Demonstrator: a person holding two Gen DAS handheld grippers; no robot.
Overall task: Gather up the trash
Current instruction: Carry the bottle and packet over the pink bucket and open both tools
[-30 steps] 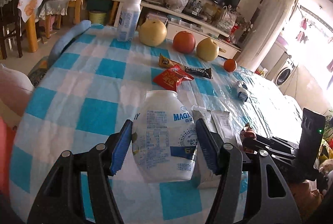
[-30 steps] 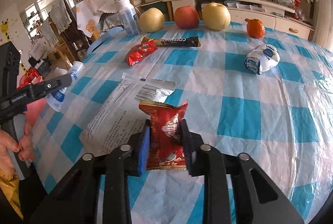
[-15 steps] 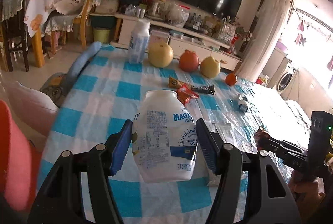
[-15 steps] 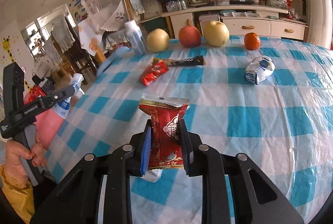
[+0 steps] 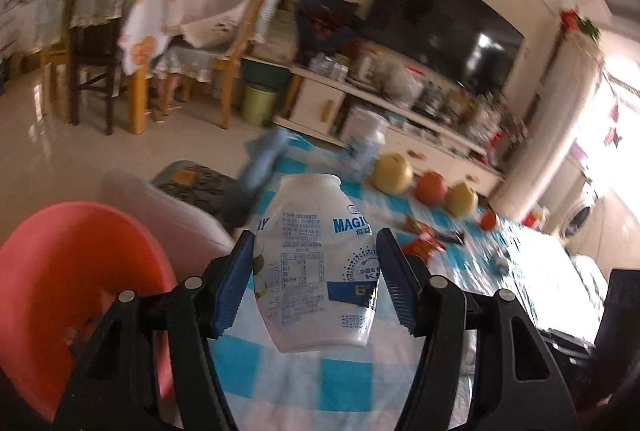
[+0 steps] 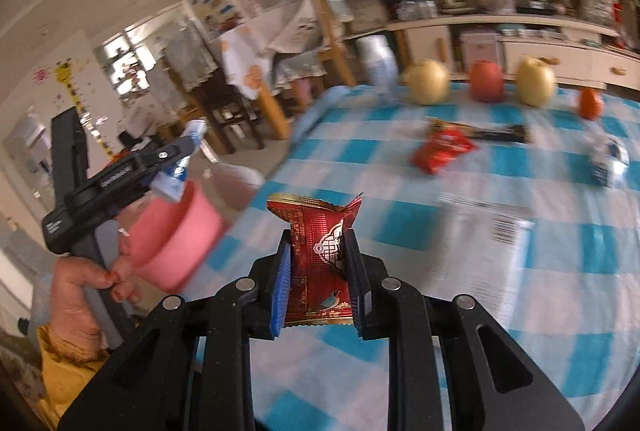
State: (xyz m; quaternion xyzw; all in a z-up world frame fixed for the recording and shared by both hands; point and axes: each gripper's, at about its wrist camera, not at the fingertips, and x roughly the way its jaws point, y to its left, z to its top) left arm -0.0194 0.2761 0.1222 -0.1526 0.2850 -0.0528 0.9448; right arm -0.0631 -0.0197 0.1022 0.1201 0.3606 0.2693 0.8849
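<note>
Left gripper [image 5: 316,281]: clamped on white plastic bottle [image 5: 318,271], held aloft just right of pink bin [image 5: 76,283]. Right gripper [image 6: 319,285]: clamped on red wrapper [image 6: 320,263], above near edge of checked table [image 6: 560,271].

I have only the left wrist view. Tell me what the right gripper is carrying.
Observer: The right gripper has its jaws shut on a red snack wrapper, held upright.
Operator: Report where my bottle sits against the bin.
Observer: In the right wrist view, the bottle in the left gripper hangs at the pink bin, about level with its rim. I cannot tell whether it is over the opening.
Operator: Name one piece of trash I cannot see.
Observer: A flat white package with a barcode lies on the checked tablecloth, ahead of the right gripper.
</note>
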